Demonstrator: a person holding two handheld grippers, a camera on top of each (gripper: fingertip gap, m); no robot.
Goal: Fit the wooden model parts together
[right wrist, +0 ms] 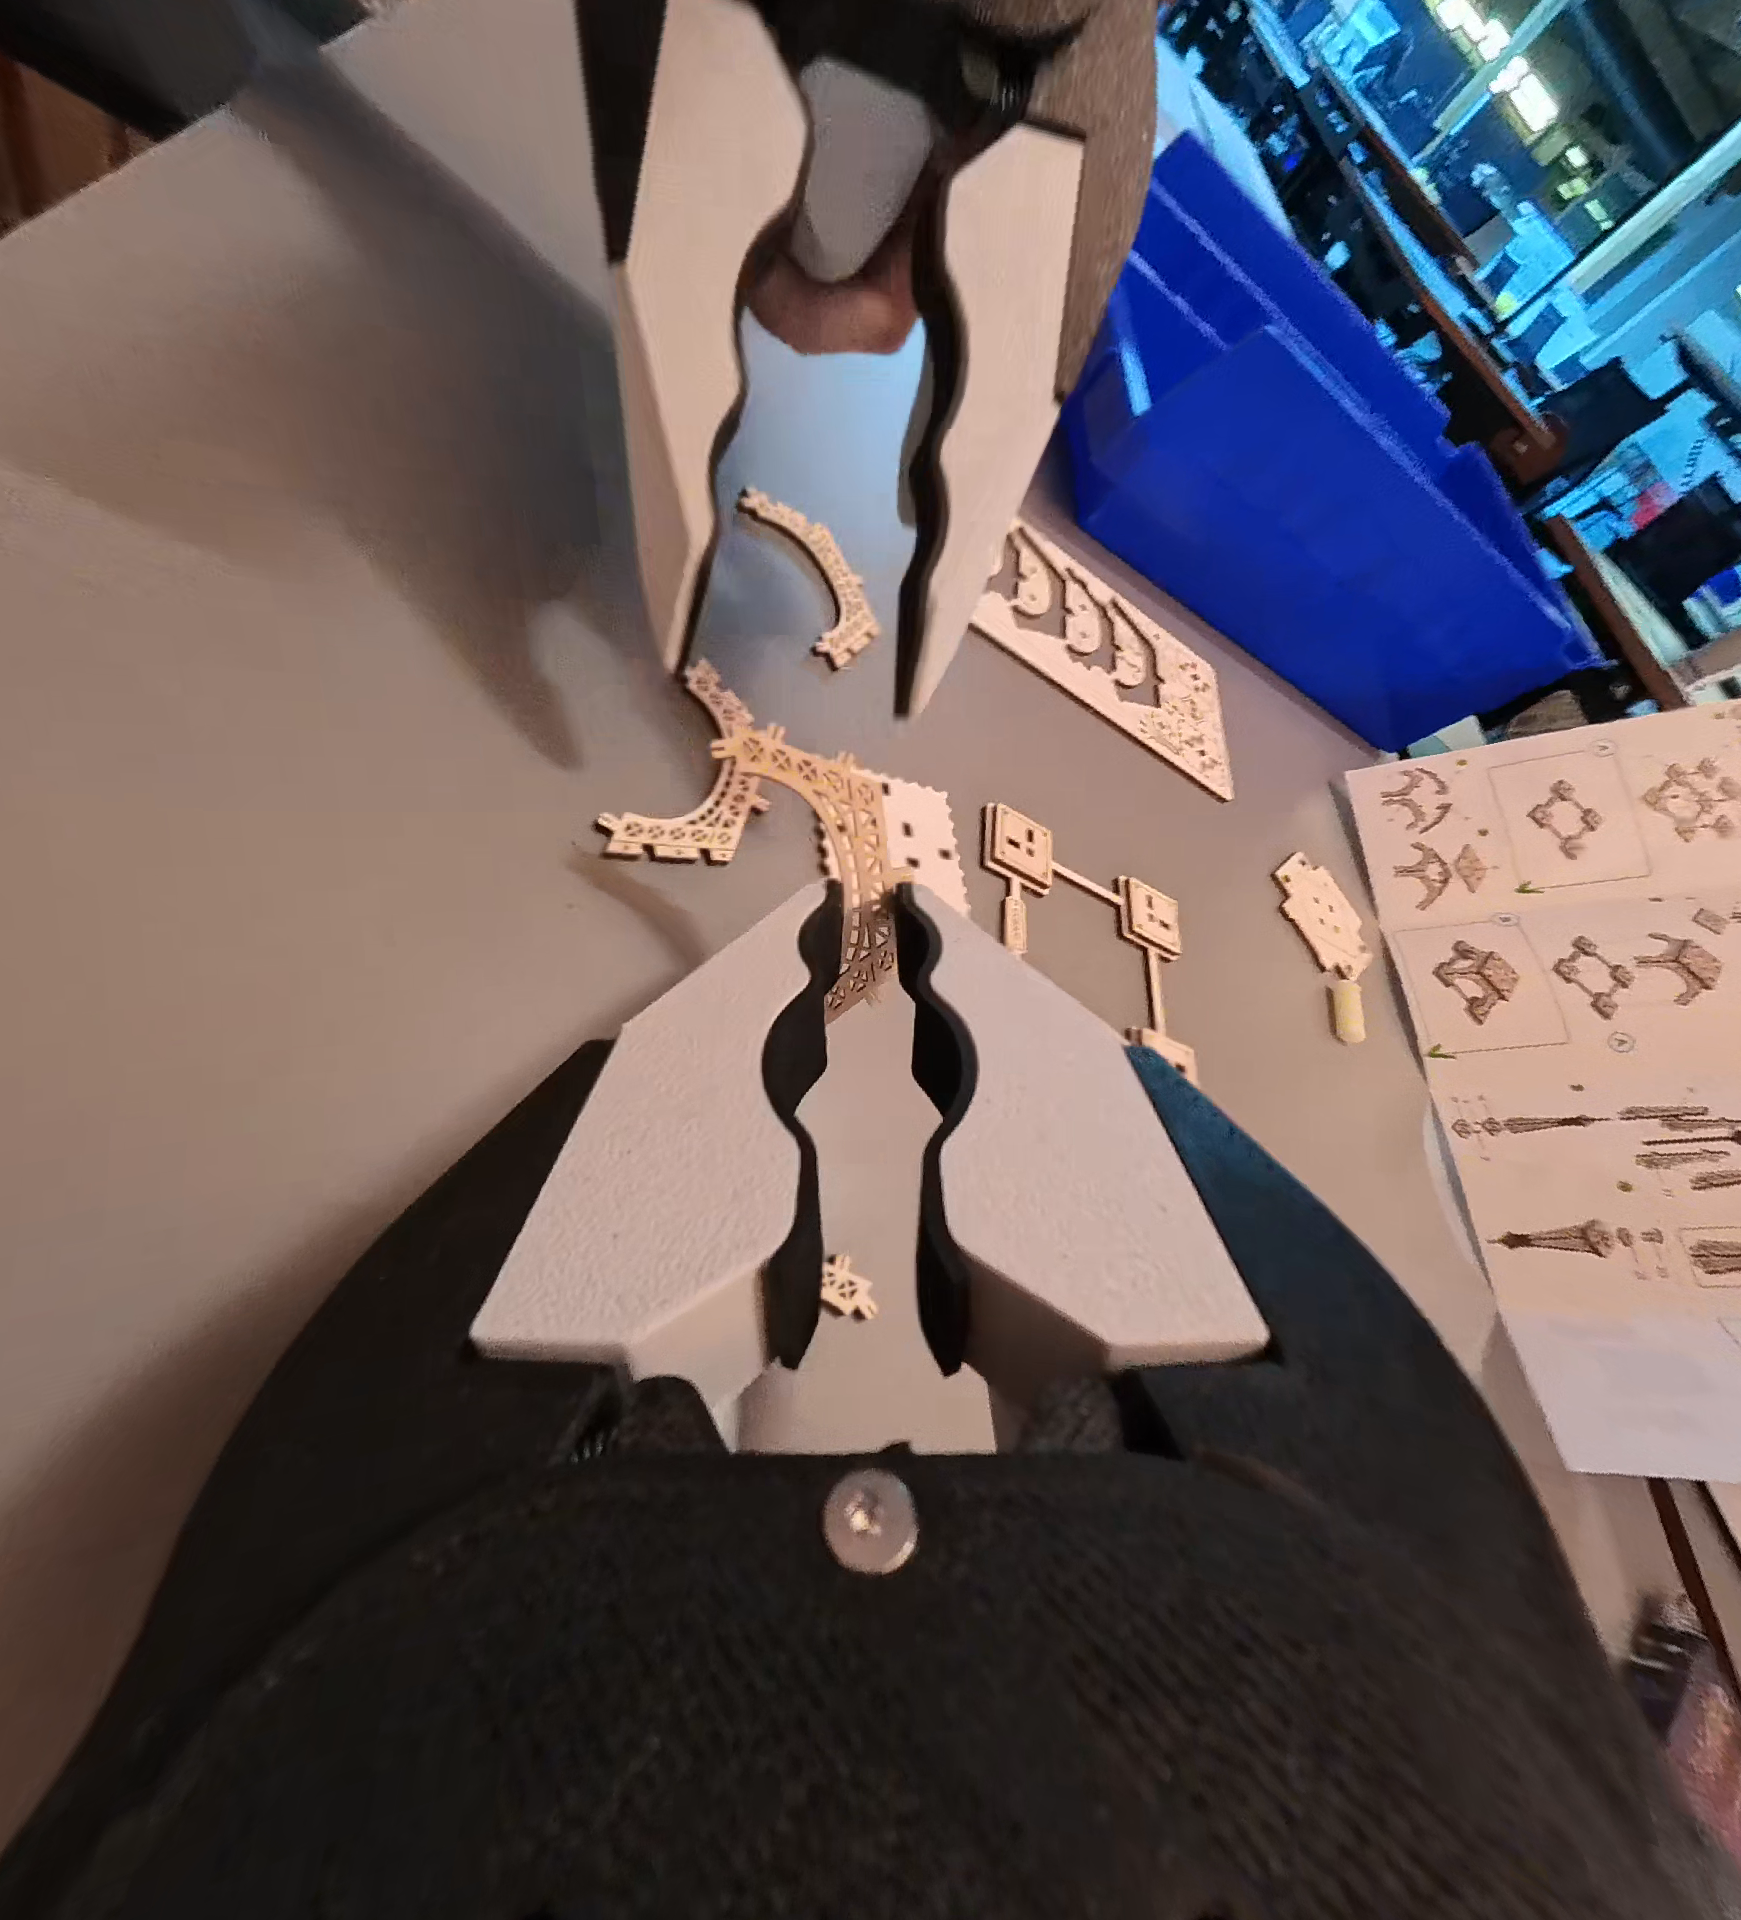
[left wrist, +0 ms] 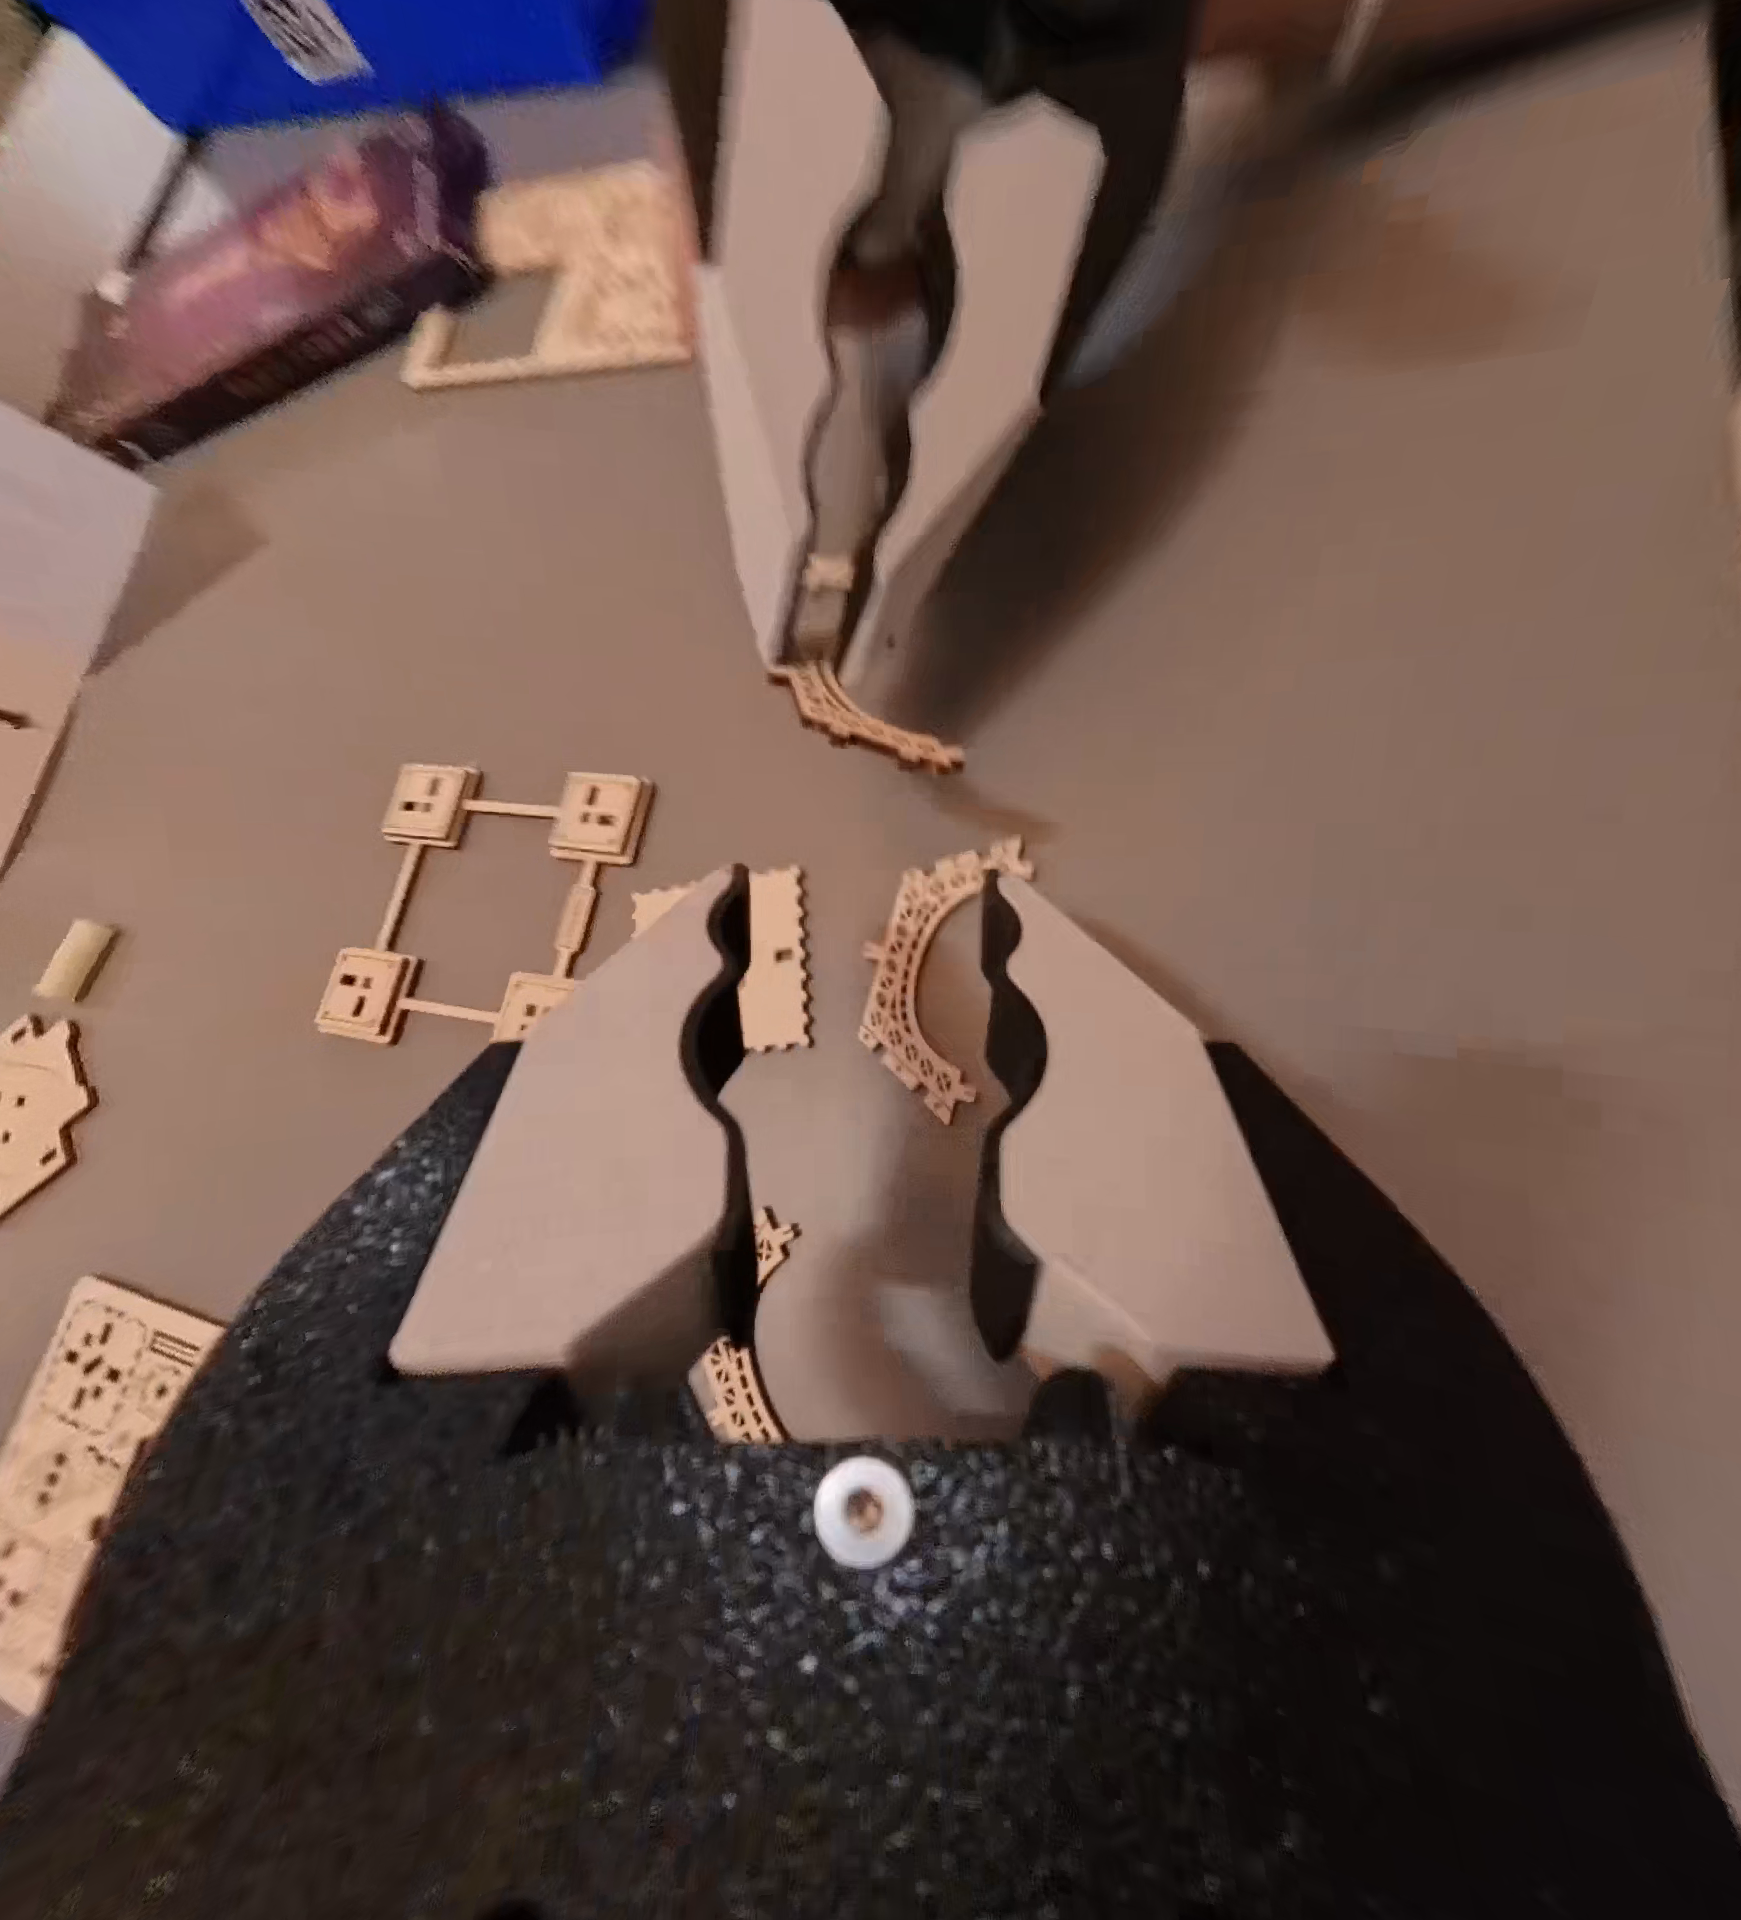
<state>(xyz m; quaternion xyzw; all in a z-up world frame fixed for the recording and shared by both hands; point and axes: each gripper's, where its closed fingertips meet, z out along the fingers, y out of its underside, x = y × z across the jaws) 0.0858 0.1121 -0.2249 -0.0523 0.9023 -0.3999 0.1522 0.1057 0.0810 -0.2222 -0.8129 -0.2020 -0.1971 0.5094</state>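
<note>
Lattice arch (right wrist: 861,914) between right hand-held gripper (right wrist: 866,896) tips

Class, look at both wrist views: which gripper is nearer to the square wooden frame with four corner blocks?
Left. The left gripper hangs open just beside the square frame, its near finger overlapping one corner block. The right gripper is farther off across the table, shut on a curved lattice piece.

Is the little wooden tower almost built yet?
Not yet. Only the square base frame looks joined. The right tongs are pinching one curved leg. The left tongs are open and empty. Other legs and the flat plate lie loose on the table, waiting.
</note>
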